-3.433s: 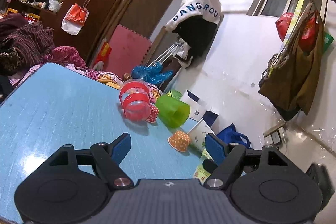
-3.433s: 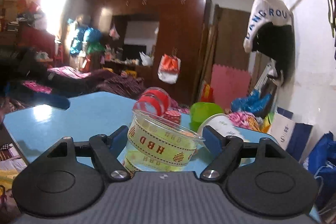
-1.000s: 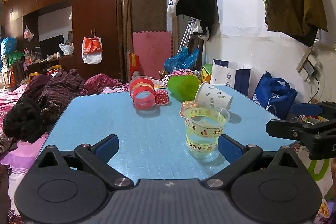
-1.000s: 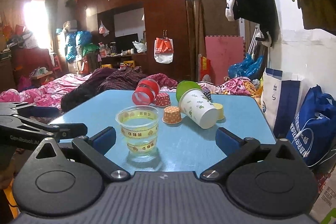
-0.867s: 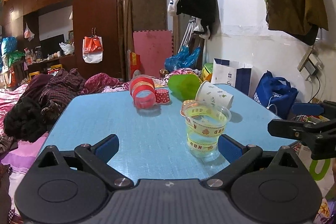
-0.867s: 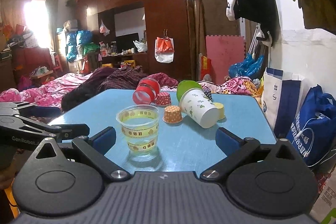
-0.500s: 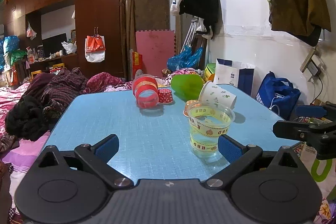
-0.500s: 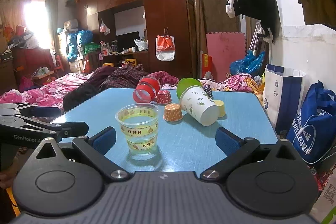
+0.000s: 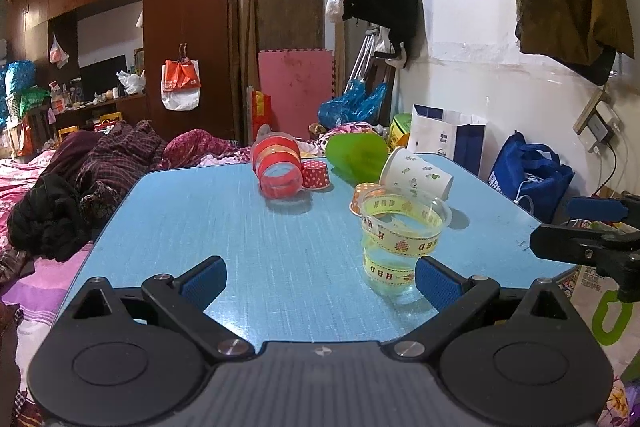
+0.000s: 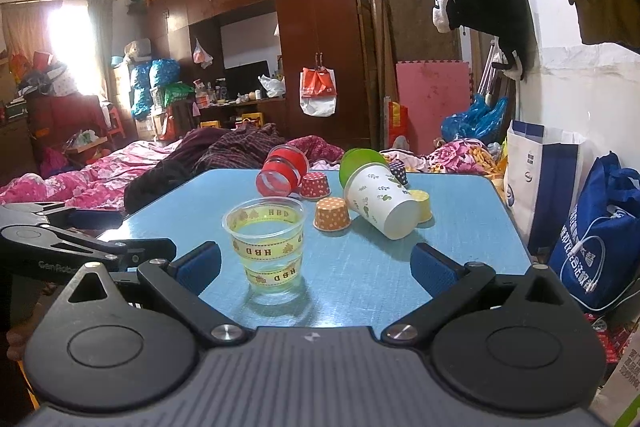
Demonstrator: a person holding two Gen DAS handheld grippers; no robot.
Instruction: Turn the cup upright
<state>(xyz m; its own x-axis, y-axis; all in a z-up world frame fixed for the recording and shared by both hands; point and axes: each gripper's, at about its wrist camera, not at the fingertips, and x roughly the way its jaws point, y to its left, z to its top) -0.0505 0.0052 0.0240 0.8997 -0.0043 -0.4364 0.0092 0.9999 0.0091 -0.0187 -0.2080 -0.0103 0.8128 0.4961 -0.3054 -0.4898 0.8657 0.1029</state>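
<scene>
Now the clear plastic cup with yellow "HBD" bands stands upright, mouth up, on the near part of the blue table. Nothing touches it. The right gripper is wide open, with the cup near its left finger. The left gripper is open too. Behind lie a white paper cup, a red striped cup and a green cup.

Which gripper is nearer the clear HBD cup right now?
Too close to call. The clear HBD cup stands upright ahead of both: right gripper has it by its left finger, left gripper by its right finger.
</scene>
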